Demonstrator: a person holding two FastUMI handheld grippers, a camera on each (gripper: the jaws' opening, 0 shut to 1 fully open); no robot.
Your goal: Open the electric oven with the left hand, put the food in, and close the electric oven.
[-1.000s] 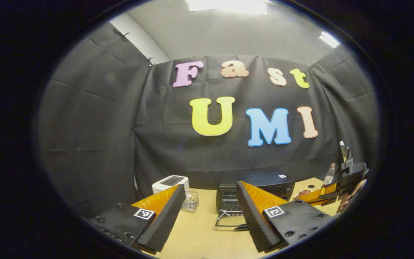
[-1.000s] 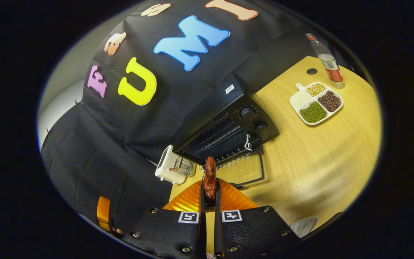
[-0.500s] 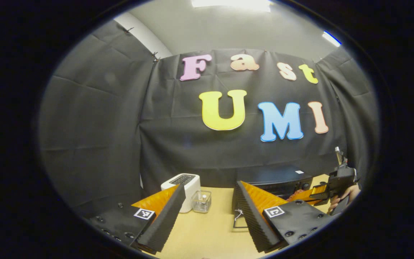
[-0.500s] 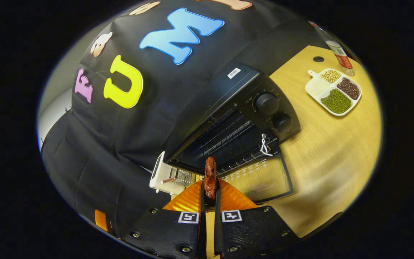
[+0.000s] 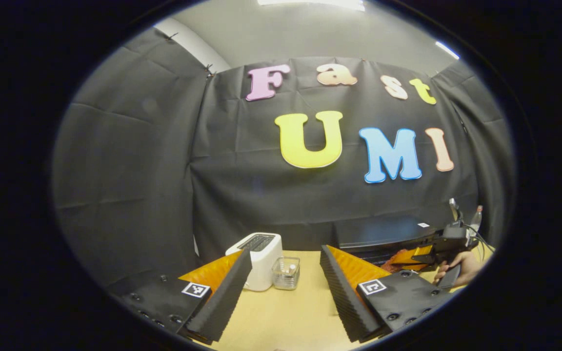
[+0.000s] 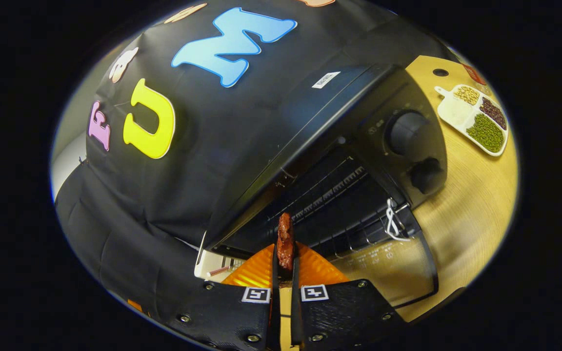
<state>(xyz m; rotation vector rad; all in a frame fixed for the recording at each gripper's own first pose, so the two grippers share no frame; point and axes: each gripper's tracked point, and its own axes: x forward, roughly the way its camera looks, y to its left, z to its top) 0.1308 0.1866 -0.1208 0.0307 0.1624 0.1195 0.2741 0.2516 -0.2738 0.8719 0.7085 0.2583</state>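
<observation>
R gripper, bottom centre of the right gripper view: fingers pressed nearly together, both clamping a reddish-brown, lumpy strip of cooked meat that sticks up past the tips. Meat's top end sits right in front of the mouth of the black electric oven w/ two round knobs, which takes up centre and upper right of that view. Oven door is dropped open, glass lying flat toward lower right, a bit of white cord tied at its handle end. Wire rack bars visible inside the dark cavity just above the meat. Knobs are stacked on the oven's right panel. Far upper right on the light wooden tabletop: white divided tray w/ green, dark red and pale beans, well apart from the oven.

L gripper, bottom of the left gripper view: fingers spread wide, nothing between them, held above the tabletop. Between and just beyond the fingers, lower centre: white two-slot toaster and beside it a small clear plastic box. Oven shows at lower right of this view, top face seen, front partly hidden by the L gripper's right finger. At far right edge the other gripper w/ the meat is at the oven front, a hand around its grip. Bottle neck just behind it, too small to tell more.
</observation>
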